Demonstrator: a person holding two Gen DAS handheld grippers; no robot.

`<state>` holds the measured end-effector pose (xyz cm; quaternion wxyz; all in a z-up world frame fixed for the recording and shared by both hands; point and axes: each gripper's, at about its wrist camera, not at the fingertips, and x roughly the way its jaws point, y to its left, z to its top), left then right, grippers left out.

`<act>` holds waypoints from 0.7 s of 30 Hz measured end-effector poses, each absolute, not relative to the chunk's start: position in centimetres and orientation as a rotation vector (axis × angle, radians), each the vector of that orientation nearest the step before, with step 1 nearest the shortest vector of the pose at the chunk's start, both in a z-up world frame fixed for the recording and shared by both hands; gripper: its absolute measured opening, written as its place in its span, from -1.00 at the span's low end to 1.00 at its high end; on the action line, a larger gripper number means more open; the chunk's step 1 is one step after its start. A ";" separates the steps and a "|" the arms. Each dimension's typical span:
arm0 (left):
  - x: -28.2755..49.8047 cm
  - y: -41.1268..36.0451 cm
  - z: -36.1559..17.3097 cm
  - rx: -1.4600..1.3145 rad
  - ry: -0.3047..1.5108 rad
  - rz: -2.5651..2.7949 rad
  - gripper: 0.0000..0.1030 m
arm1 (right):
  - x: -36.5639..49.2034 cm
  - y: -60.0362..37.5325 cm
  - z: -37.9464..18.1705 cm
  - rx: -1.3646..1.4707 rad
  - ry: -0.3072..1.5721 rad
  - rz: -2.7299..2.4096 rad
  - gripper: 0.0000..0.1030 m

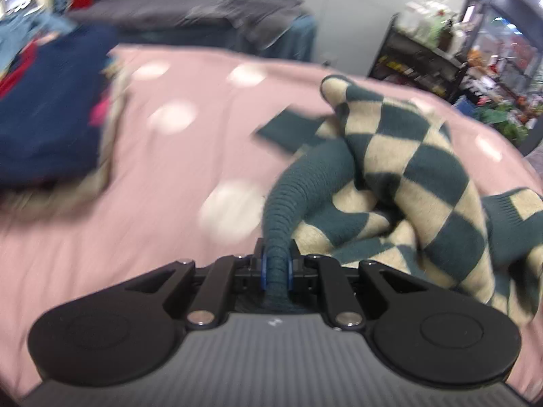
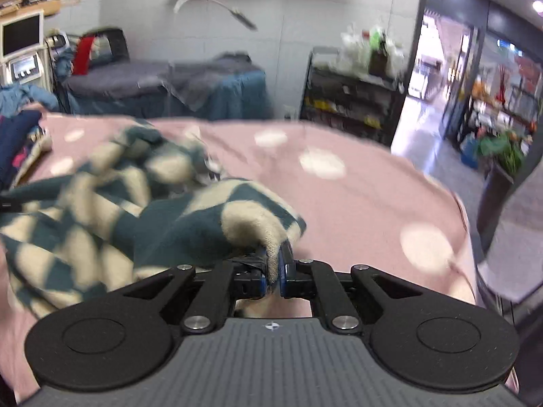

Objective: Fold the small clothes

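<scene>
A small knitted sweater (image 1: 417,176) in a dark green and cream checker pattern lies bunched on the pink, white-dotted bed cover (image 1: 169,169). My left gripper (image 1: 276,266) is shut on its ribbed dark green edge, which runs up from the jaws to the heap on the right. In the right wrist view the same sweater (image 2: 112,210) spreads to the left, and my right gripper (image 2: 273,266) is shut on a cream and green corner of it. The cloth hangs slack and crumpled between the two grips.
A stack of folded clothes with a navy piece on top (image 1: 47,125) sits at the left of the bed. Behind stands a grey-covered couch (image 2: 163,81). A black shelf rack (image 2: 353,98) and a glass doorway (image 2: 441,78) are at the right.
</scene>
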<state>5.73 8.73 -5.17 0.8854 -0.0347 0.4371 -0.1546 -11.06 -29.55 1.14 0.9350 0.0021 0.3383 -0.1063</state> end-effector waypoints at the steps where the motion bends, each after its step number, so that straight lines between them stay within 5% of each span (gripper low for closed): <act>1: 4.4 9.9 -5.5 -0.090 0.935 -0.311 -0.80 | -11.2 -29.3 0.8 0.010 0.699 -0.203 -0.69; 4: 2.0 11.8 -6.8 -0.100 0.987 -0.274 -0.76 | -11.0 -27.8 0.6 0.018 0.662 -0.194 0.03; 6: 1.6 11.8 -6.7 -0.074 0.998 -0.255 -0.42 | -10.5 -26.1 1.4 -0.004 0.578 -0.180 0.84; 7: 1.6 11.6 -6.2 -0.065 0.987 -0.238 -0.28 | -10.5 -25.2 1.9 -0.017 0.523 -0.168 1.00; 9: 2.2 10.7 -4.7 -0.039 0.930 -0.212 0.43 | -9.7 -23.2 3.0 -0.046 0.447 -0.102 1.00; 12: 4.0 8.5 -2.4 0.006 0.832 -0.274 0.94 | -6.1 -20.3 3.3 -0.045 0.493 0.070 1.00; 21: 13.9 3.1 -6.9 0.292 0.876 -0.238 0.86 | 3.2 -15.6 -1.1 0.098 0.664 0.161 1.00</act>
